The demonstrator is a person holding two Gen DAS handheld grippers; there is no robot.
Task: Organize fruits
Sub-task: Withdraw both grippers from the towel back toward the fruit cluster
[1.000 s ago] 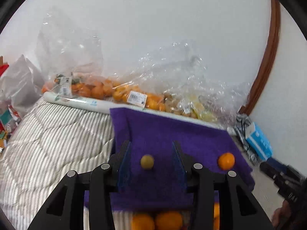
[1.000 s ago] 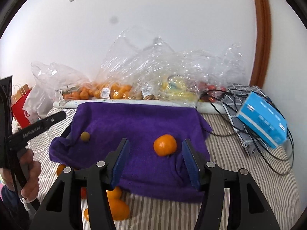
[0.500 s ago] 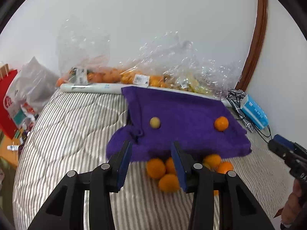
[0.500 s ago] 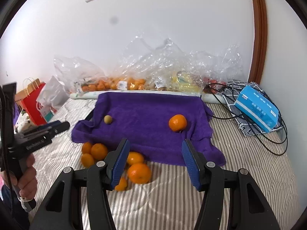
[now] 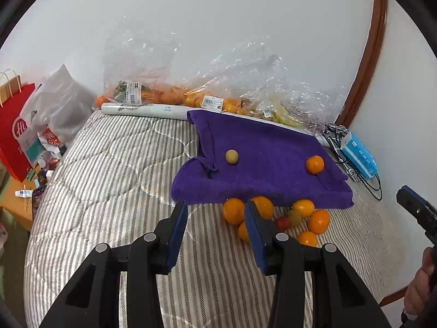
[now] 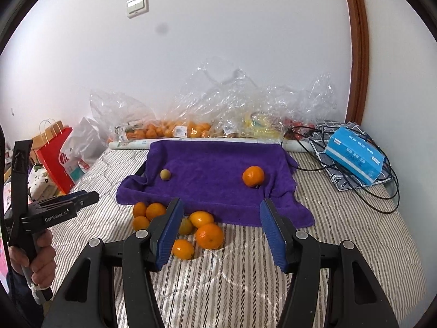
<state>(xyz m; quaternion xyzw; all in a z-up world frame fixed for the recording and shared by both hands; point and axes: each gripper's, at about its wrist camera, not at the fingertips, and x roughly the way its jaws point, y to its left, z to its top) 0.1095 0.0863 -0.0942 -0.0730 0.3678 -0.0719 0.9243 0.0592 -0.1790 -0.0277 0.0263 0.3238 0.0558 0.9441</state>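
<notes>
Hovering level above loose oranges (image 6: 209, 235), left tool (image 5: 215, 213) and right tool (image 6: 221, 210) gape, empty.

Fruit on a striped bed, seen past the right gripper's spread jaws

The right gripper (image 6: 221, 227) hung over the bed (image 6: 341, 235) with its blue-padded jaws apart and holding nothing. A purple towel (image 6: 213, 175) lay toward the bed's far edge, carrying an orange (image 6: 253, 176) on its right part and a small yellowish fruit (image 6: 165, 175) on its left. A cluster of oranges (image 6: 191, 227) sat on the bed just off the towel's near edge. Clear bags of fruit (image 6: 207, 123) lined the wall at the far edge. A blue box (image 6: 355, 158) rested among black cables near the far right corner. The left gripper (image 6: 60, 207) appeared at the left, held in a hand (image 6: 41, 262).
</notes>
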